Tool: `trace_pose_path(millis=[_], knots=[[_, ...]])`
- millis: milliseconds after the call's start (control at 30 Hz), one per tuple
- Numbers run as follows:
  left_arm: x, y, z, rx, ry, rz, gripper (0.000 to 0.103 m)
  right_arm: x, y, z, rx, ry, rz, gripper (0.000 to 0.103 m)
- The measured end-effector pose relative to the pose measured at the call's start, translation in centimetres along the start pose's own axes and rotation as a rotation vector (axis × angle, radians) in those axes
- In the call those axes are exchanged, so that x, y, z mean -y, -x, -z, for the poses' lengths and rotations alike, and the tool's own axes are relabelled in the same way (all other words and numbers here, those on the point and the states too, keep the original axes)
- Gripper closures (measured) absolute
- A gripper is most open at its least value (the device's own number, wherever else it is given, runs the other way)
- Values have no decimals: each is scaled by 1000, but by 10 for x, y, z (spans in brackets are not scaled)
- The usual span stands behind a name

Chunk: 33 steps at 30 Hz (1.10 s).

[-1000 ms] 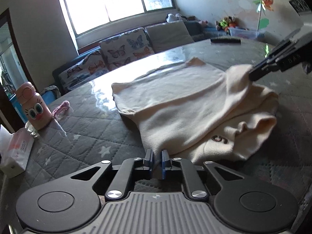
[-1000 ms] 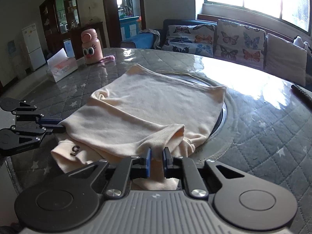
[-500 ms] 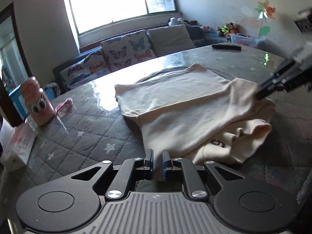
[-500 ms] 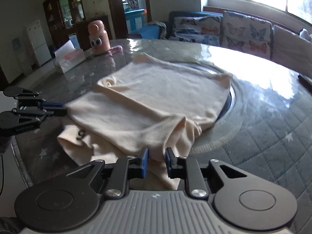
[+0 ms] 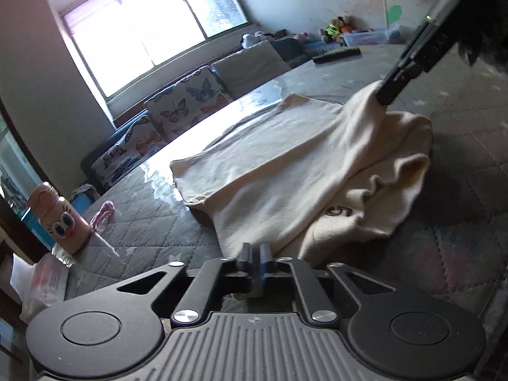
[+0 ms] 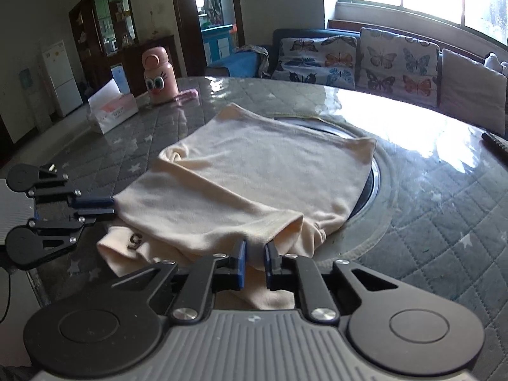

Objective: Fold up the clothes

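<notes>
Gripping opposite near corners of a cream garment (image 6: 254, 174) on a quilted table (image 6: 444, 222), the left gripper (image 5: 255, 252) and right gripper (image 6: 255, 254) both pinch its fabric.

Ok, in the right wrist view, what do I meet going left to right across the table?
Left hand-held gripper → tissue box → pink bottle → cream garment → dark remote at the right edge.
</notes>
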State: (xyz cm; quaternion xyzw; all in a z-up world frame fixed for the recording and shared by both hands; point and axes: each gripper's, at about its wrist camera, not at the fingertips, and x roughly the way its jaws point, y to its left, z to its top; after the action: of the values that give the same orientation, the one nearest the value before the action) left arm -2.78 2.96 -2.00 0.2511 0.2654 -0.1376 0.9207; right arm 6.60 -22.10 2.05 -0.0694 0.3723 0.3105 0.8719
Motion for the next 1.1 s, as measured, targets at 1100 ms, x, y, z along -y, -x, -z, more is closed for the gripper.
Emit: trace_pose_path(millis=[1100], knots=[[-7,-1,-3,28,-33,3,98,1,-4,2,-3,-27,-15,92]])
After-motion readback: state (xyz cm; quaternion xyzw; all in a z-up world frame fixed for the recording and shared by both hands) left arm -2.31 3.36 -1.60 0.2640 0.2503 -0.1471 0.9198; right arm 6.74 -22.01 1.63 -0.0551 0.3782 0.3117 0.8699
